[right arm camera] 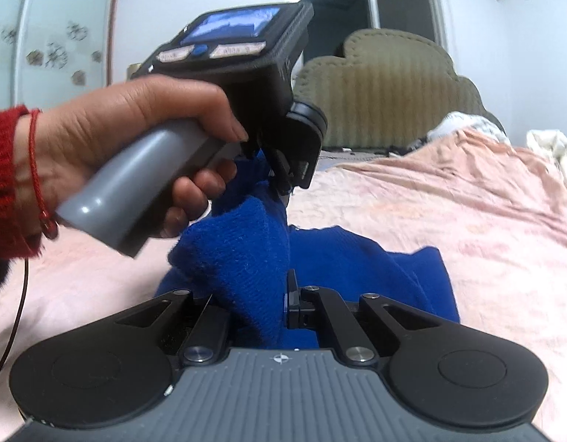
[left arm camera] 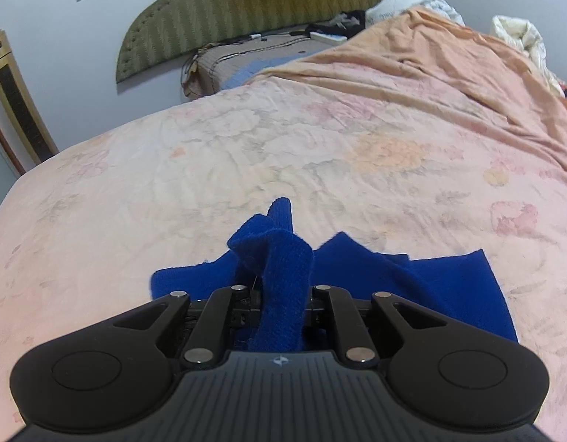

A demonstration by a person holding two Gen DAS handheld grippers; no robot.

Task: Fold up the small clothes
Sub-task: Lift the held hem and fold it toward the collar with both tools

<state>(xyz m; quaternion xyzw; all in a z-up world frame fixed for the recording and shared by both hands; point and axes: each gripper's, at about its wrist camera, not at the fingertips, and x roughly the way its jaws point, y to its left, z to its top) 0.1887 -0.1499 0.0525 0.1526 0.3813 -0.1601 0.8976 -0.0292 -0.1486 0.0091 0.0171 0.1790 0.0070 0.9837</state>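
A small blue knitted garment (left arm camera: 430,283) lies on the bed, partly lifted. My left gripper (left arm camera: 283,298) is shut on a bunched fold of it, which rises between the fingers. In the right wrist view my right gripper (right arm camera: 261,305) is shut on another fold of the same blue garment (right arm camera: 242,254). The left gripper (right arm camera: 283,180), held by a hand, is just ahead of the right one and pinches the cloth higher up. The fingertips of both grippers are hidden in the fabric.
The bed has a pink floral sheet (left arm camera: 246,154) and an orange blanket (left arm camera: 449,66) bunched at the right. A green padded headboard (left arm camera: 228,11) stands at the far end. Clutter and white bedding (left arm camera: 412,3) lie near it. A tall gold unit (left arm camera: 14,99) stands left.
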